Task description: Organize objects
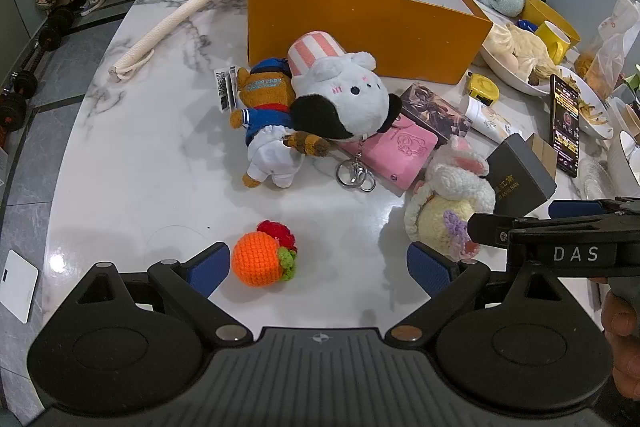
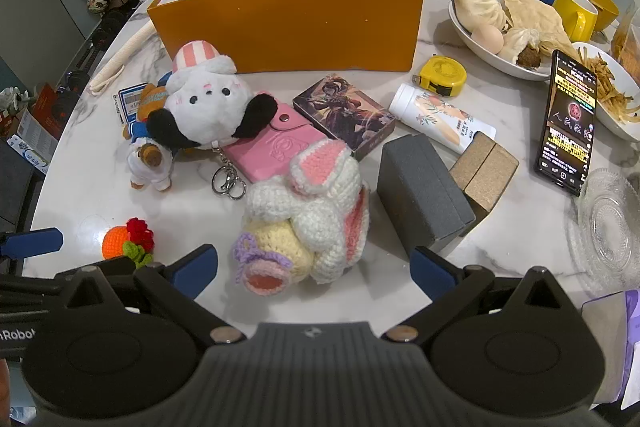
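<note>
Left wrist view: our left gripper (image 1: 318, 269) gapes wide, empty, crochet orange (image 1: 260, 263) between its fingers (untouched). Right gripper (image 2: 314, 269) likewise wide, empty, behind the crochet rabbit (image 2: 304, 215); orange box (image 2: 288, 15) beyond, floor hidden.

Plush dog (image 2: 208, 109) before the box (image 2: 288, 23), on the wallet (image 2: 272, 151); crocheted rabbit (image 2: 304, 211) nearer, phone (image 2: 568, 119) far right
</note>
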`<control>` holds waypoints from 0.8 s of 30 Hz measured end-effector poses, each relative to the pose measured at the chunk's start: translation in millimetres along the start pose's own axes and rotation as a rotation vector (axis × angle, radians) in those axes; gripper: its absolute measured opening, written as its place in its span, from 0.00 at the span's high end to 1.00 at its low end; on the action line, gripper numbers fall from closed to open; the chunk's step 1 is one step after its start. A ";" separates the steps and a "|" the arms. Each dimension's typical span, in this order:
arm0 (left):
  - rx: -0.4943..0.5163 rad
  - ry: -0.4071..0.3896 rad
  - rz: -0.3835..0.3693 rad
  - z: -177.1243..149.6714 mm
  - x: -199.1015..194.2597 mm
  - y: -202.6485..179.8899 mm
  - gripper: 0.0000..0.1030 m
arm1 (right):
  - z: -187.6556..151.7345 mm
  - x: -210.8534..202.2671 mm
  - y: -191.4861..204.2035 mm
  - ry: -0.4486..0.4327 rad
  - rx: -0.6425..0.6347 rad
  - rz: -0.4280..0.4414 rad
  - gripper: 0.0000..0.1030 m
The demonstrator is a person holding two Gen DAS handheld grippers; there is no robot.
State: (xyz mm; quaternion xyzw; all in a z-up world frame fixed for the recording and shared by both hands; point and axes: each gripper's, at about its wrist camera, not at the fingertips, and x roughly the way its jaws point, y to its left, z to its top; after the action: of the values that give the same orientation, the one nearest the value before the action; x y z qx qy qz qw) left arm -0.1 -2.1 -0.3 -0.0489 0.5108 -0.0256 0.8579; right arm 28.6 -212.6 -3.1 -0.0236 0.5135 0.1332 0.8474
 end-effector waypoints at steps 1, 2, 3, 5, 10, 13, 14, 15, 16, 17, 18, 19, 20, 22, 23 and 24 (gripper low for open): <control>0.000 0.000 0.000 0.0 0.0 -0.1 0.00 | 0.1 0.0 -0.2 0.000 0.000 0.001 0.01; 0.000 0.000 0.000 0.0 0.0 0.0 0.00 | 0.1 -0.1 -0.3 0.001 0.000 0.000 0.01; 0.000 0.000 0.000 0.0 0.0 0.0 0.00 | 0.0 0.0 -0.1 0.001 0.000 0.001 0.01; 0.000 0.000 0.000 0.0 0.0 -0.3 0.00 | 0.1 -0.1 -0.3 0.000 0.000 0.001 0.01; 0.000 0.000 0.000 0.2 -0.1 0.1 0.00 | 0.1 0.0 -0.4 0.000 0.000 0.000 0.01; 0.001 -0.004 0.002 0.4 -1.0 -1.0 0.00 | 0.8 0.6 -1.0 -0.001 -0.001 -0.002 0.01; 0.002 -0.005 0.005 0.6 -1.3 -1.3 0.00 | 1.2 1.1 -1.3 0.000 0.000 -0.003 0.01; 0.002 -0.005 0.007 0.7 -1.4 -1.2 0.00 | 1.6 1.5 -1.8 0.001 0.000 -0.004 0.01; -0.001 -0.004 0.007 1.0 -1.3 -0.6 0.00 | 1.9 2.0 -2.2 0.002 0.002 -0.005 0.01; -0.003 -0.002 0.003 1.3 -1.4 0.9 0.00 | 1.9 2.2 -3.1 0.002 0.003 -0.004 0.01; -0.003 -0.002 0.003 1.3 -1.5 0.4 0.00 | 2.1 2.2 -3.7 0.001 0.003 -0.005 0.01; -0.001 -0.003 0.003 1.3 -1.4 1.5 0.00 | 2.5 2.1 -4.0 -0.002 0.003 -0.006 0.01; 0.001 -0.005 0.002 1.3 -1.6 1.3 0.00 | 2.4 2.0 -4.4 -0.004 0.003 -0.008 0.01; 0.003 -0.007 0.002 1.2 -1.4 2.1 0.00 | 3.3 2.3 -5.3 -0.012 0.001 -0.011 0.01; 0.002 -0.007 0.002 1.0 -1.5 2.5 0.00 | 4.3 2.8 -5.9 -0.015 0.000 -0.015 0.01; 0.001 -0.007 0.002 1.1 -1.5 2.4 0.00 | 5.0 3.8 -6.7 -0.018 0.000 -0.022 0.01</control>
State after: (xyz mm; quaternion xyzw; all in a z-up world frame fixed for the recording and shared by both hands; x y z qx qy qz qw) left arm 0.1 0.5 1.2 -0.0479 0.5081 -0.0248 0.8596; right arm 36.3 -217.4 -4.8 -0.0278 0.5056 0.1242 0.8533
